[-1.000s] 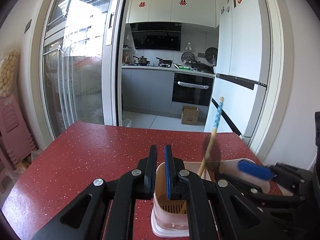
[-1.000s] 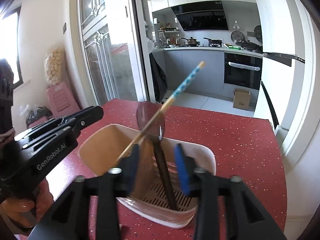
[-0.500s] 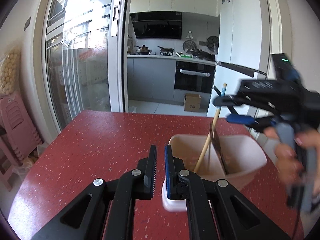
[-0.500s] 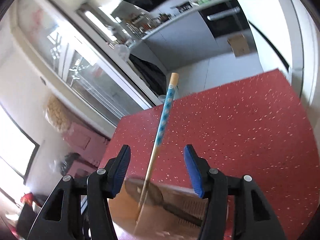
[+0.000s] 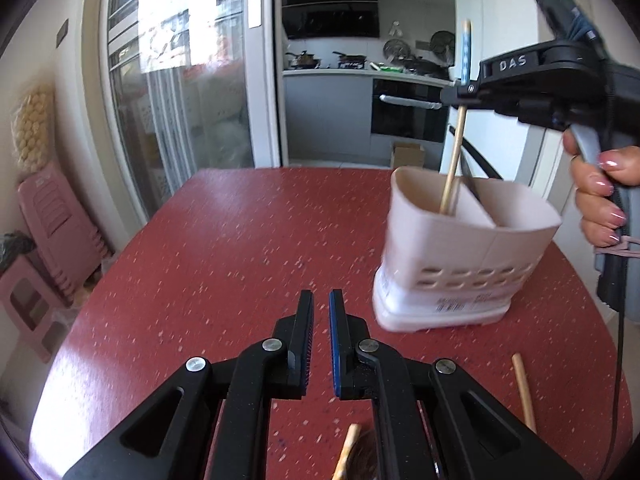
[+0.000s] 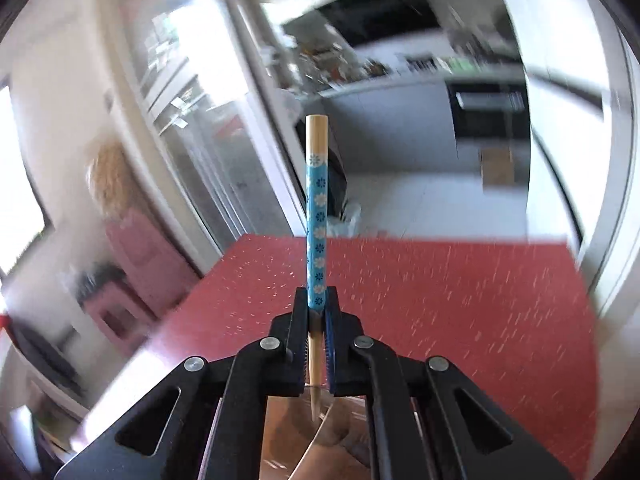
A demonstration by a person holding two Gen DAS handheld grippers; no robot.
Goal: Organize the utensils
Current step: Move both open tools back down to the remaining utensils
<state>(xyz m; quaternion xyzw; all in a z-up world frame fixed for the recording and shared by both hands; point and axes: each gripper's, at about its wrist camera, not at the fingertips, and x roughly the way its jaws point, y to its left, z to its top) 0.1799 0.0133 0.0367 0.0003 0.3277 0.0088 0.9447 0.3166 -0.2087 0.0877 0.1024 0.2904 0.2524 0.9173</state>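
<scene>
Right gripper point(image 6: 316, 316): jaws clamped on a chopstick point(image 6: 317, 216), gripping it at the lower end of its blue flower-patterned band. Chopstick stands near upright; bare wooden top end above the band, pointed tip reaching down into the utensil holder point(image 5: 460, 256).

Left wrist view: same chopstick point(image 5: 454, 160) rises from the holder's left compartment, pinched near its top by the right gripper point(image 5: 462, 90), which comes in from the right, held by a hand point(image 5: 600, 192) with painted nails. A dark utensil handle point(image 5: 472, 190) leans in the holder just beside the chopstick.

Holder is pale pink, divided, with a slotted lower wall; stands on the red speckled table point(image 5: 240, 248) toward its right side.

Left gripper point(image 5: 321, 340): jaws nearly closed, narrow gap, nothing between them; hovers above the table, left of and nearer than the holder.

On the table near the camera: a wooden stick point(image 5: 523, 388) at right, and another chopstick end point(image 5: 348, 454) by a blurred dark object at the bottom edge.
</scene>
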